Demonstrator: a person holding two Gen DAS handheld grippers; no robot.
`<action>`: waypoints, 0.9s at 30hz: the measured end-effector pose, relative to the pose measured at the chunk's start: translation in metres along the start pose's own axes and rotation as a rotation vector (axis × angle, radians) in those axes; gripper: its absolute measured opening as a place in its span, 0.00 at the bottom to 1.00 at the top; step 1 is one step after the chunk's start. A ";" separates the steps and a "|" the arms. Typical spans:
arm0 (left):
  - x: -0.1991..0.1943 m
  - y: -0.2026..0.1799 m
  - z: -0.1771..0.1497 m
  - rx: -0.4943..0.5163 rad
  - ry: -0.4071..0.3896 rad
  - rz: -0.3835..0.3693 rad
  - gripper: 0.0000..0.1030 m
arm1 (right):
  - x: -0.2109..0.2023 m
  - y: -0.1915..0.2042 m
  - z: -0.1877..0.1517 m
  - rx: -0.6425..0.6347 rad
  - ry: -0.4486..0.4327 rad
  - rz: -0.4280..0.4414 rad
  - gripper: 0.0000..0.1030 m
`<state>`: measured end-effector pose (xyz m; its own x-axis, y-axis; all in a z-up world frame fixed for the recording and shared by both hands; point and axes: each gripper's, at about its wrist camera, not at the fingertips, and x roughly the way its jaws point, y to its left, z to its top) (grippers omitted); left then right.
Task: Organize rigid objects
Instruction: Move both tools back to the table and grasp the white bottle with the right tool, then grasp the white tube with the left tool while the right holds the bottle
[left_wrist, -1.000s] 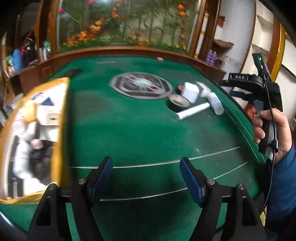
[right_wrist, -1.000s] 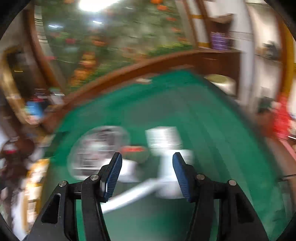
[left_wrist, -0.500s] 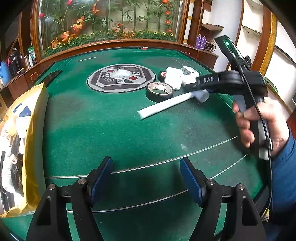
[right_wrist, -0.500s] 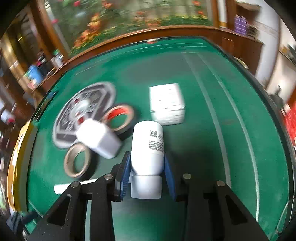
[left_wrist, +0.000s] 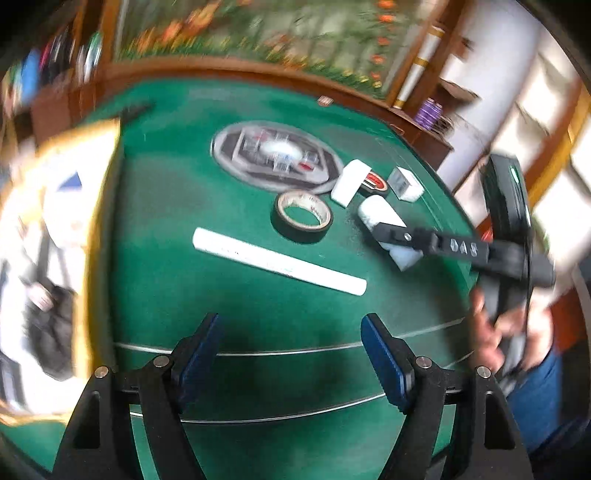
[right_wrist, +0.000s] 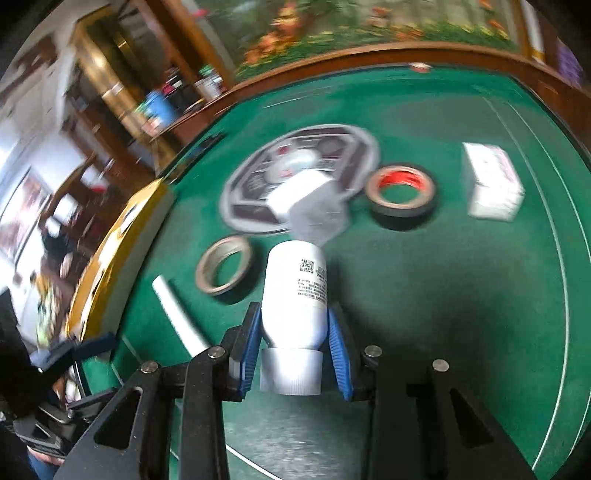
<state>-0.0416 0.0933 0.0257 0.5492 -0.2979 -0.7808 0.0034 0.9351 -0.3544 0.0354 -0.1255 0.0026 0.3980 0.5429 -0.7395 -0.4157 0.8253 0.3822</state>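
Right tool (right_wrist: 293, 354) is clamped on the white bottle (right_wrist: 295, 295), pads squeezing its neck end just above the green counter (right_wrist: 443, 295), jaws having just closed in on it. Left tool (left_wrist: 291, 354) hangs wide apart, nothing between its pads. The yellow bag (left_wrist: 92, 229) at the counter's left edge gapes, with blurred white and dark items inside. Two tape rolls (right_wrist: 223, 271), a white tube (left_wrist: 279, 260) and a small box (right_wrist: 493, 182) lie loose nearby.

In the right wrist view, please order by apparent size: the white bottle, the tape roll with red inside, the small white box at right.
1. white bottle, shut in the right gripper, though nearness enlarges it.
2. red-cored tape roll and small white box: look alike, unranked.
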 end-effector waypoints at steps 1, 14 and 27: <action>0.005 0.002 0.003 -0.038 0.018 -0.007 0.78 | -0.001 -0.006 0.001 0.022 0.000 -0.001 0.32; 0.051 -0.008 0.044 -0.098 0.061 0.106 0.66 | -0.013 -0.028 0.011 0.132 -0.060 0.051 0.33; 0.026 0.010 0.025 -0.044 0.042 0.036 0.20 | -0.004 -0.014 0.012 0.097 -0.027 0.079 0.33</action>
<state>-0.0065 0.0998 0.0144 0.5124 -0.2729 -0.8143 -0.0535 0.9362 -0.3474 0.0492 -0.1374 0.0073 0.3895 0.6100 -0.6901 -0.3661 0.7901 0.4917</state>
